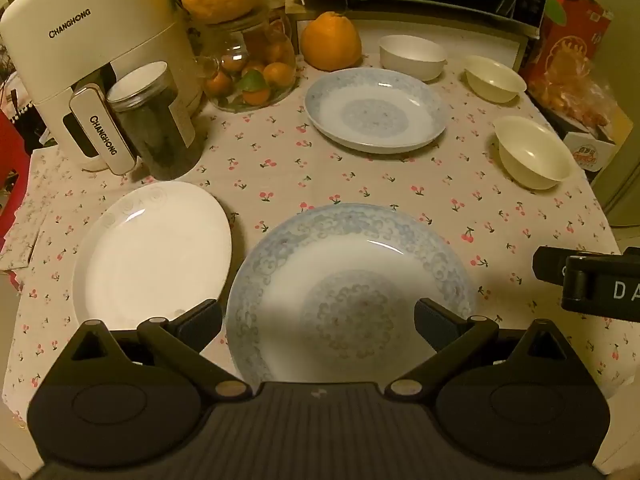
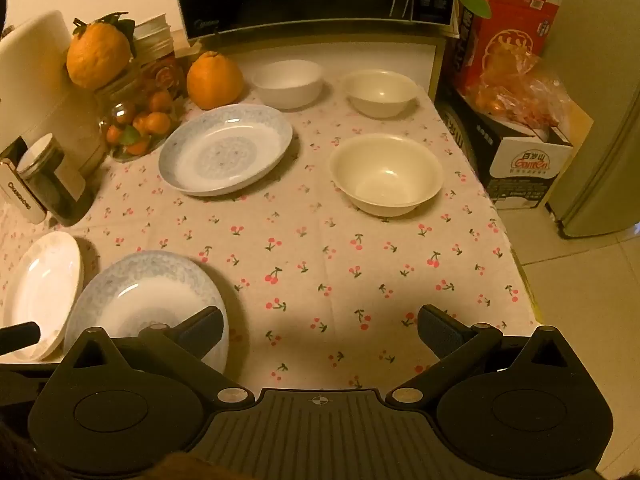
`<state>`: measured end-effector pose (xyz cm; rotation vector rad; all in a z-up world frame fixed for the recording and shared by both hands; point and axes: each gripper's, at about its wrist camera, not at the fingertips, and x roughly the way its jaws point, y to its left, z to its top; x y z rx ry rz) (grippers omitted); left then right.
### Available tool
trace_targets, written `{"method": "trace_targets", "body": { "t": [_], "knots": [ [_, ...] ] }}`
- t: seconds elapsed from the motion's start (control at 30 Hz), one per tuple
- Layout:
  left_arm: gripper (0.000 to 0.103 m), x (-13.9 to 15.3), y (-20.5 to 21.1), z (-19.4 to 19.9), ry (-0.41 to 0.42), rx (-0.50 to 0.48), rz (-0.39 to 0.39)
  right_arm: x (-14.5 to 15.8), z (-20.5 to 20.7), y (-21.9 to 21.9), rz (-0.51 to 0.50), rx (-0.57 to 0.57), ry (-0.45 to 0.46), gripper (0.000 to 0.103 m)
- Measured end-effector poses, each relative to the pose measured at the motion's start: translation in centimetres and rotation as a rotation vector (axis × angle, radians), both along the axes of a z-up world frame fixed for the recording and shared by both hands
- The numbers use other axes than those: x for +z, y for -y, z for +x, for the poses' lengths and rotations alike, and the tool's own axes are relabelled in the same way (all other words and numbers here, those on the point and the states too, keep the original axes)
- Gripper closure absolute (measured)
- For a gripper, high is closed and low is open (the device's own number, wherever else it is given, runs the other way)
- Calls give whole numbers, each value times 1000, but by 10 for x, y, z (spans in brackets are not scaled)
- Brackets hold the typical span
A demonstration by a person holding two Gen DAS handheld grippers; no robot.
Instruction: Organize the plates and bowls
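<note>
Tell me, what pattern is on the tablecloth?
Small red cherries on the pale cloth tablecloth, clearest in the right wrist view.

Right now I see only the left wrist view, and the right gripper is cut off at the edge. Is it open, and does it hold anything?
Observer: The right gripper is open and holds nothing; only the cherry tablecloth shows between its fingers.
Operator: Is any dish close to it?
Observer: The near blue-patterned plate lies by its left finger; I cannot tell if they touch.
Operator: What is beyond the table on the right?
Observer: Tiled floor, directly past the table edge.
</note>
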<state>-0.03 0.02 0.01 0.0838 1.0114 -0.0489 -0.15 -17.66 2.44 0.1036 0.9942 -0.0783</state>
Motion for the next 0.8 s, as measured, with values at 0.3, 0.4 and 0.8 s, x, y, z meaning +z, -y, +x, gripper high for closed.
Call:
{"method": "trace_targets", "body": {
  "t": [0.3,0.4,0.8],
  "knots": [
    [0,6,-3,-1,8,-3,-4,-6,7,2,25,-10,-19,0],
    [0,7,-2,-2,11,-2,1,-6,6,1,22,-10,-17,0],
    [0,4,-1,-1,10,-2,2,-4,0,2,30,-14,-17,0]
  ]
}}
